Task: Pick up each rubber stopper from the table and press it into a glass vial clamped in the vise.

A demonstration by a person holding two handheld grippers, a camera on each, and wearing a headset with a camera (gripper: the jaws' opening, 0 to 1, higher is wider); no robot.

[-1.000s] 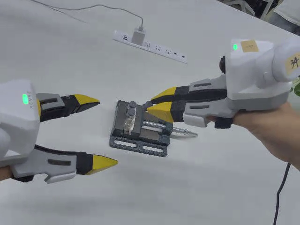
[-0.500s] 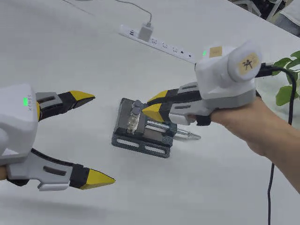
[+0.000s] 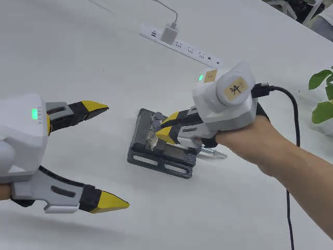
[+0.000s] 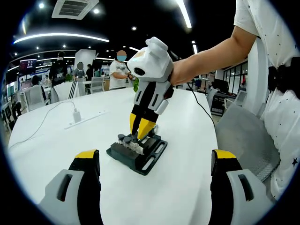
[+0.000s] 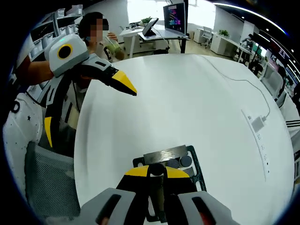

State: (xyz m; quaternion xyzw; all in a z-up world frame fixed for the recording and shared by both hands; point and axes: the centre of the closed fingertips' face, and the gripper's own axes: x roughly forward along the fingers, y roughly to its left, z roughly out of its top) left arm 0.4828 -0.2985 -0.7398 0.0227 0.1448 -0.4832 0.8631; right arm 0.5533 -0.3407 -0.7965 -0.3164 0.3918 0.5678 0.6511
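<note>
Our left gripper [image 3: 117,155] gapes empty over the white table [image 3: 78,62]. Our right gripper [image 3: 162,128] pinches a rubber stopper [image 5: 157,169] above the vise [image 3: 156,159], near the power strip [image 3: 182,45].

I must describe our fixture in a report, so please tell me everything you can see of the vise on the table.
The vise is small, of dark grey metal as it looks, with slotted feet on its base. It lies flat on the white table. A silvery screw sticks out of one end. Between its jaws stand glass vials with dark stoppers. The right tongs reach down with their yellow tips over the vials; whether they touch the vise I cannot tell.
</note>
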